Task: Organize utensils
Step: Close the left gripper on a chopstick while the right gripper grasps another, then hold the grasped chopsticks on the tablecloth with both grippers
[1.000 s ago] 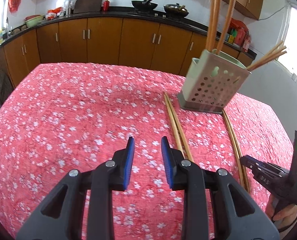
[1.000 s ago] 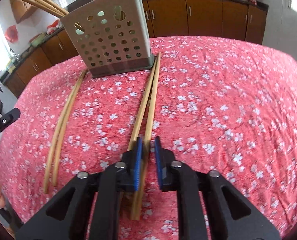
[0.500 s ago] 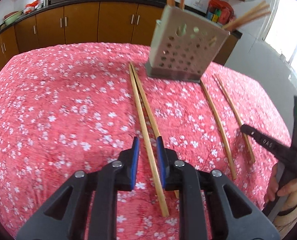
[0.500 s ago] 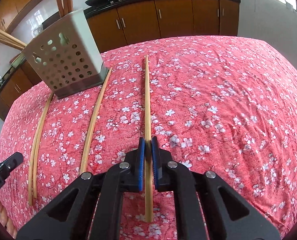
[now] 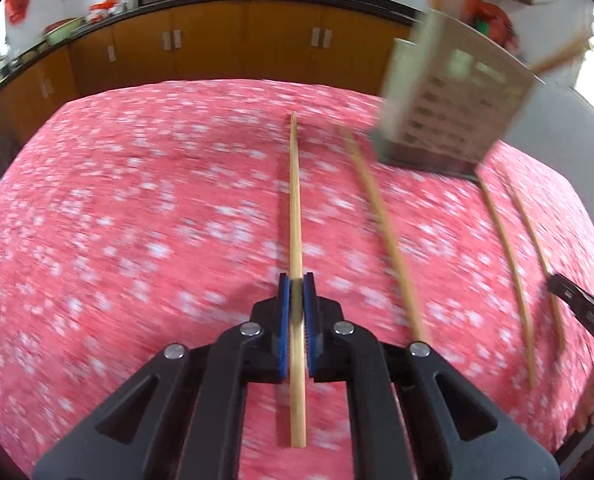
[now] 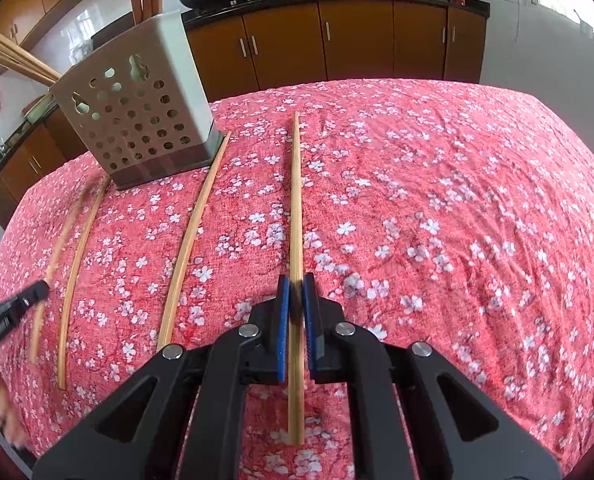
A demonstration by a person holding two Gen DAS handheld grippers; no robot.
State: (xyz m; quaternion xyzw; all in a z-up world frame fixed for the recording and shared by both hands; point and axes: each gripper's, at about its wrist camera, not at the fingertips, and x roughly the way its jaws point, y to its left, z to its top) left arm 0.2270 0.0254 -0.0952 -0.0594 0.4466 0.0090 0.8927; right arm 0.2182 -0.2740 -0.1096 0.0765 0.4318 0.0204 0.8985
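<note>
My left gripper (image 5: 296,285) is shut on a wooden chopstick (image 5: 295,200) that points forward over the red floral tablecloth (image 5: 137,220). My right gripper (image 6: 295,286) is shut on another wooden chopstick (image 6: 295,184). The beige perforated utensil holder (image 5: 453,120) stands at the right in the left wrist view and at the left in the right wrist view (image 6: 137,112), with several chopsticks standing in it. Loose chopsticks lie on the cloth: one (image 6: 195,236) beside the holder and another (image 6: 79,252) further left. The left view is motion-blurred.
Brown kitchen cabinets (image 6: 357,40) with a black counter and woks run behind the table. The right gripper's tip (image 5: 577,304) shows at the right edge of the left view; the left gripper's tip (image 6: 13,312) shows at the left edge of the right view.
My left gripper has closed on a chopstick and swung it away from its partner. My right gripper keeps its chopstick gripped and has shifted slightly.
</note>
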